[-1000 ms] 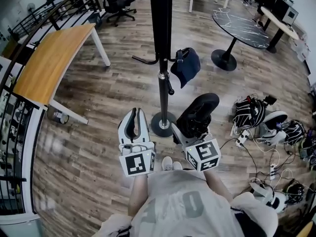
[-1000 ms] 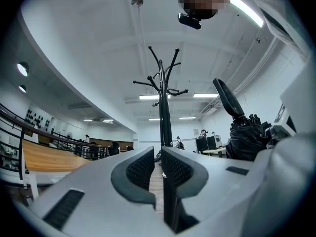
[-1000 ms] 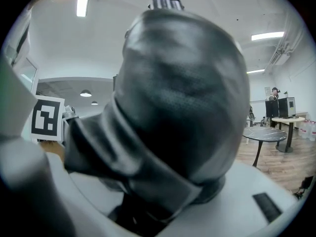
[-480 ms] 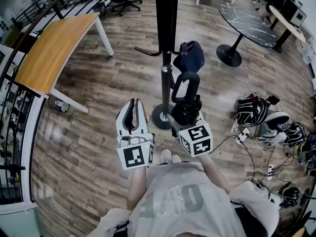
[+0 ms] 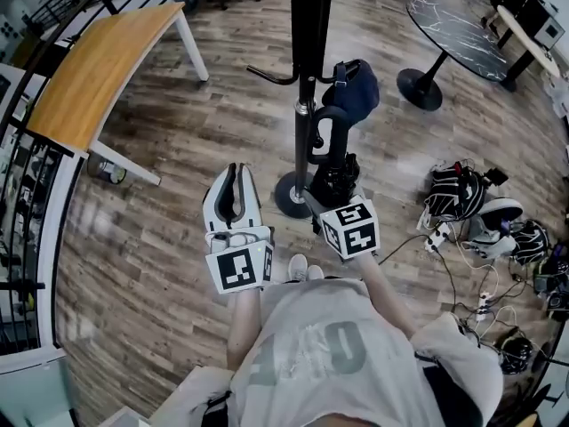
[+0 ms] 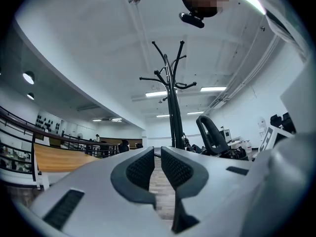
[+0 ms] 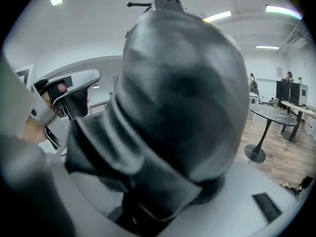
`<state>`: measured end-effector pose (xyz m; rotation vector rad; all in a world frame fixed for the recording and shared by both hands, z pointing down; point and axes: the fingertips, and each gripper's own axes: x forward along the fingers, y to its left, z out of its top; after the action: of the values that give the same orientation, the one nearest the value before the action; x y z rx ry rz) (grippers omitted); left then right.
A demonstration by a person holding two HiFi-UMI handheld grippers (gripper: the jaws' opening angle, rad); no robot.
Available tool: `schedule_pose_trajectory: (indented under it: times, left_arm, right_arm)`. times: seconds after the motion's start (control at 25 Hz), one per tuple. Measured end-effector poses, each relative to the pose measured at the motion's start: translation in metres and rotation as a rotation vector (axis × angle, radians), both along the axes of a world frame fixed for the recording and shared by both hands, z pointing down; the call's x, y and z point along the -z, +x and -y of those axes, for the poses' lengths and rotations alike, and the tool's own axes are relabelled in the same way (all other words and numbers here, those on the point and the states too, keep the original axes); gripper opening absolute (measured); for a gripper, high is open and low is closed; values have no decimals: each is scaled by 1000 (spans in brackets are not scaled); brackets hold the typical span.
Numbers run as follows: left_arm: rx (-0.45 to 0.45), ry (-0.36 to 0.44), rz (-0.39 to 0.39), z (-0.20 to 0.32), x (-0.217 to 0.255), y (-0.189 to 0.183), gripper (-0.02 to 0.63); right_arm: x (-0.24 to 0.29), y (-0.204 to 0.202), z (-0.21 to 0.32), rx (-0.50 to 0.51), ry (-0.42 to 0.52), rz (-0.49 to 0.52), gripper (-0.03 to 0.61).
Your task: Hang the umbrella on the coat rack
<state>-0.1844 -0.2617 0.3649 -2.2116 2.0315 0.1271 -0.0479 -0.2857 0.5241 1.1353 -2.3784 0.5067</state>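
Just right of the coat rack (image 5: 308,34) pole: umbrella (image 5: 324,139) upright, long axis vertical, loop handle topmost, clamped low in the right gripper (image 5: 336,189) (dark fabric fills that gripper's view). Seemingly just under the low hook (image 5: 267,76), so upward next. Left gripper (image 5: 233,185) farther left, fingers nearly together, empty.

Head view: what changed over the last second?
The right gripper, shut on the umbrella, swung it from tilted rightward to nearly upright, its handle loop now close beside the coat rack pole. Nothing grasped or released. The left gripper stayed shut, empty; the navy bag still hangs on the rack.
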Motion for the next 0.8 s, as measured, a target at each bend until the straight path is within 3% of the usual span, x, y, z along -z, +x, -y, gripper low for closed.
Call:
schedule_pose_trajectory:
  times: [0.32,0.8]
  left_arm:
    - [15,-26,-6,3,-8,-4,61]
    - [49,-55,-2,-4,-19,-15,61]
  right_arm:
    - [-28,1,9,14,-55,-42,275]
    - [-72,-2,23,-7,-176,-29,275]
